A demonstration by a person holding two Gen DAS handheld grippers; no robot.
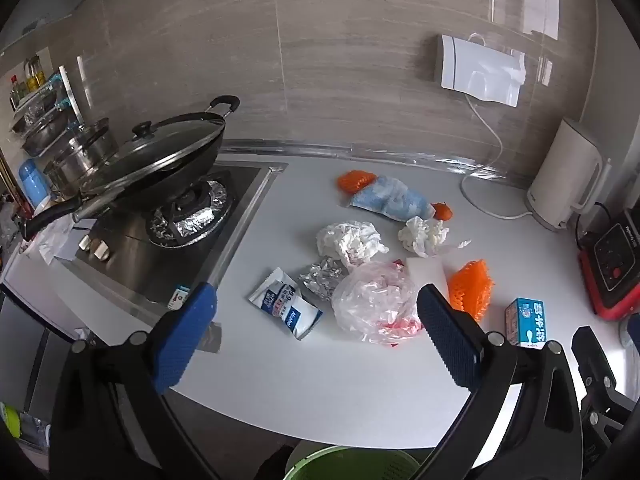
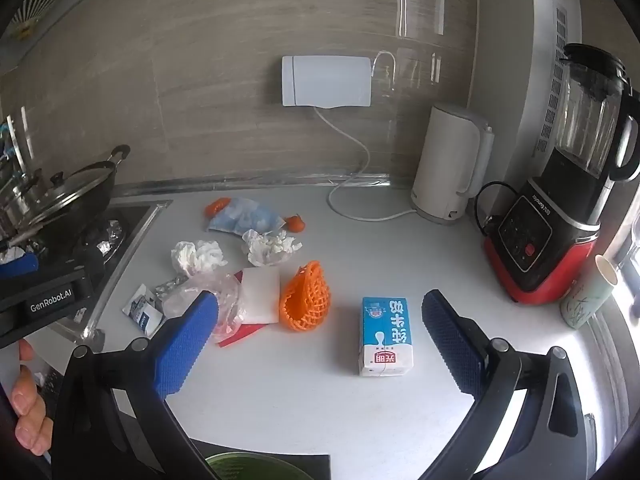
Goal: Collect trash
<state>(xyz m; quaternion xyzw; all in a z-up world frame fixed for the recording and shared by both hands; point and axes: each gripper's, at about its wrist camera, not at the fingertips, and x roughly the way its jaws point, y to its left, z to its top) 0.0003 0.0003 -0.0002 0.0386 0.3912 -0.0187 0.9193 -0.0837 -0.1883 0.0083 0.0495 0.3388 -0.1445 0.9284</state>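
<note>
Left wrist view shows your left gripper (image 1: 316, 316) spread wide and empty above the white counter (image 1: 320, 380), framing the wipe packet (image 1: 286, 307), crumpled foil (image 1: 322, 280) and clear plastic bag (image 1: 374, 304); only here do you see the full wok (image 1: 160, 152) on the stove. Your right gripper (image 2: 320, 330) is equally wide and holds nothing, with the milk carton (image 2: 386, 336) lying between its fingers and the orange foam net (image 2: 306, 296) just left. Only that view shows the blender (image 2: 560, 208) and the cup (image 2: 590, 298). A green bin rim (image 1: 348, 464) sits below the counter's front edge.
</note>
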